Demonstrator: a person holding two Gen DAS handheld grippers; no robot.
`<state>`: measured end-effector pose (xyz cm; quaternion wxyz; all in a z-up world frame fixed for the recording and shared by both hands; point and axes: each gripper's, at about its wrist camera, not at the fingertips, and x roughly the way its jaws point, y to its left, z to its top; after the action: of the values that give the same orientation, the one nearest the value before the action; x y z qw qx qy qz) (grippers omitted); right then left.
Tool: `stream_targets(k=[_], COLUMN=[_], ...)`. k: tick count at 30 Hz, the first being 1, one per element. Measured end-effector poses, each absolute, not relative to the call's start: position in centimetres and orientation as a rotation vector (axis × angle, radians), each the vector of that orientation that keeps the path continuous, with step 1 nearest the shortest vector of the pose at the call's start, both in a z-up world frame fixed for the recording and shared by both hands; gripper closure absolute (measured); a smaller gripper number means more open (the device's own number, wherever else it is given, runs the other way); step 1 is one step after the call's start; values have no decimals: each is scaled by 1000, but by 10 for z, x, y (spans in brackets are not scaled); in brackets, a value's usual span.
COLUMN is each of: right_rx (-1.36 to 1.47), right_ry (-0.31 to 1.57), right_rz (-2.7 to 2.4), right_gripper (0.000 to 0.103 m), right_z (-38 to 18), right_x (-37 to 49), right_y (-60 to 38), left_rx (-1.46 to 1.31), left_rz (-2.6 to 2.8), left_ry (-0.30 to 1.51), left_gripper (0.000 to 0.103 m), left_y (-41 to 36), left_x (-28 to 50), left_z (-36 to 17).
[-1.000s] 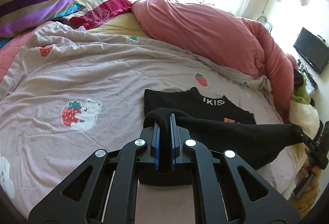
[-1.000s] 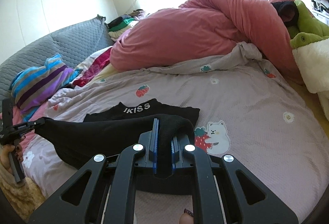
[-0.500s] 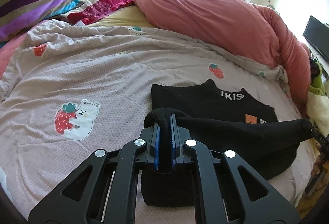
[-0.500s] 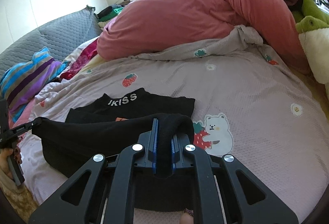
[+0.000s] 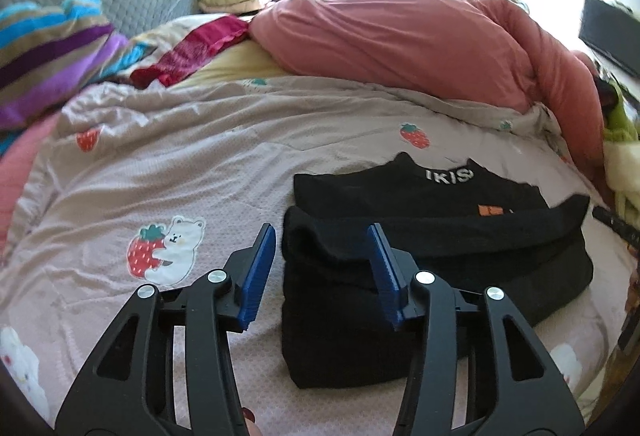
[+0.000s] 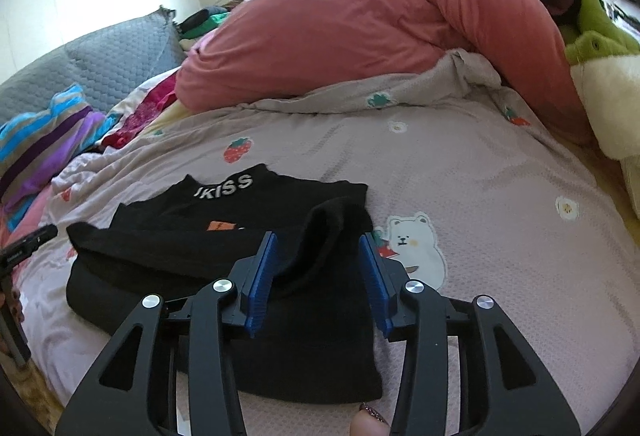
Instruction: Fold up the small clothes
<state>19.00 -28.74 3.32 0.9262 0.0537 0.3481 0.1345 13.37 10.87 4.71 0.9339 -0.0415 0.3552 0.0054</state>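
Both jaws have just been opening: the left gripper (image 5: 320,268) and right gripper (image 6: 318,272) stand apart, releasing the black shirt (image 5: 420,256), which lies folded on the bed (image 5: 200,176).

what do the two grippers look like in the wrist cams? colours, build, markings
Both match: the left gripper and right gripper have matte black angular arms with triangular cutouts, round silver bolt heads at the pivots, and flat bright-blue ribbed pads on the inner faces. No cables or lettering visible on them. A fingertip with dark glittery nail polish shows at the bottom edge of the right view.
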Motion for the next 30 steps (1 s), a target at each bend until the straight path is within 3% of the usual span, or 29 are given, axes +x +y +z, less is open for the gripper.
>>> stream_targets(k=[6, 8, 10, 24, 30], right_rx=[-10, -58, -91, -241, -190], right_ry=[696, 709, 729, 864, 864], right_rz=[343, 375, 410, 473, 483], right_gripper=[63, 70, 72, 72, 73], right_z=[36, 32, 26, -22, -25], right_x=[171, 167, 164, 176, 198], right_y=[-260, -246, -234, -186, -185], left_rx=[-2, 34, 68, 178, 180], left_rz=[-77, -99, -118, -158, -146], left_ry=[768, 791, 814, 895, 878], left_gripper=[65, 70, 71, 71, 65], left_y=[73, 60, 48, 9, 11], left_x=[127, 129, 131, 150, 164], left_z=[38, 30, 20, -20, -18])
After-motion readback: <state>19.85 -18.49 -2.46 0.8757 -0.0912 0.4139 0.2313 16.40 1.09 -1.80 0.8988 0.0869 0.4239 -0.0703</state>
